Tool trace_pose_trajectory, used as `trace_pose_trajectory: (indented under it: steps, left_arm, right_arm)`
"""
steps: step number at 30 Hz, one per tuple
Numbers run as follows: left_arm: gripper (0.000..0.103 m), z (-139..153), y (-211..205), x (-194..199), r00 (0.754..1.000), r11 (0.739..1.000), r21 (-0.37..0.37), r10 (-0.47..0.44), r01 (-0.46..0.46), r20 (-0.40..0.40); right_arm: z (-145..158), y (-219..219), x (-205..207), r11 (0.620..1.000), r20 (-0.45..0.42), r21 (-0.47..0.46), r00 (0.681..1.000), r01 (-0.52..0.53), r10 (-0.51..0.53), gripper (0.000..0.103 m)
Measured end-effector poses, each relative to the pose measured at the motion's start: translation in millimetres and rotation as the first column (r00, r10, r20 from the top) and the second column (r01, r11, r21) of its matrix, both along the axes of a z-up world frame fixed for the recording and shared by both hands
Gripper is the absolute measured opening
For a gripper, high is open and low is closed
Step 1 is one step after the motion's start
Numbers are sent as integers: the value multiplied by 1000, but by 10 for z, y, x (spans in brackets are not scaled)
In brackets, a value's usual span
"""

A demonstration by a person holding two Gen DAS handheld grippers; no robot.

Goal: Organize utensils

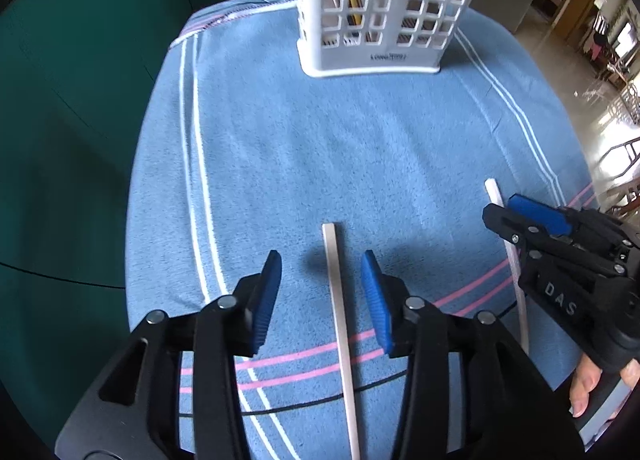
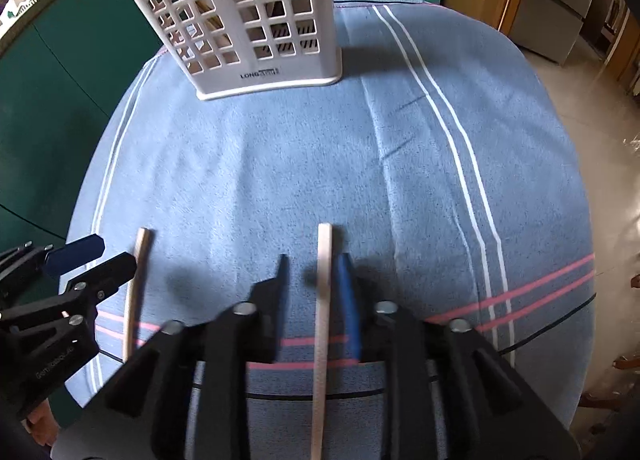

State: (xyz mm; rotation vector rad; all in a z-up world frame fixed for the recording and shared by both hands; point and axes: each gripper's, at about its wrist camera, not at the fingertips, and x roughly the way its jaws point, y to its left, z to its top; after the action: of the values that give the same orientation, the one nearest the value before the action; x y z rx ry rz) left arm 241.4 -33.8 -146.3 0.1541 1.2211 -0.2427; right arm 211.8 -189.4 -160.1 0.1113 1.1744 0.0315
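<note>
We hold the left gripper [image 1: 321, 296] and right gripper [image 2: 314, 284] with jaws apart, each straddling a chopstick [image 1: 339, 312] [image 2: 323, 300] lying near the utensil basket [image 1: 384, 11], ready to pinch both.

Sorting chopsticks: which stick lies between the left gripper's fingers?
The chopstick between the left gripper; the other lies under the right gripper.
</note>
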Motion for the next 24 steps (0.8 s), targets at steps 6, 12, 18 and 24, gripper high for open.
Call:
trace_pose_trajectory:
  steps: [6, 12, 18, 24]
  left_arm:
    - [43, -114, -73, 35, 1000, 999, 35, -14, 15, -6]
    - [12, -95, -70, 87, 1000, 1000, 26, -6, 6, 12]
    - [6, -109, -83, 67, 999, 1000, 22, 7, -8, 36]
    - [6, 177, -12, -14, 995, 999, -16, 31, -30, 95]
  right_arm:
    - [-42, 38, 30, 999, -1, -49, 1000, -11, 11, 32]
    - [-95, 28, 66, 997, 5, -76, 1000, -27, 27, 32]
    - [-64, 20, 79, 999, 13, -41, 1000, -15, 16, 7]
    - [194, -52, -37, 1000, 77, -2, 997, -8, 8, 7]
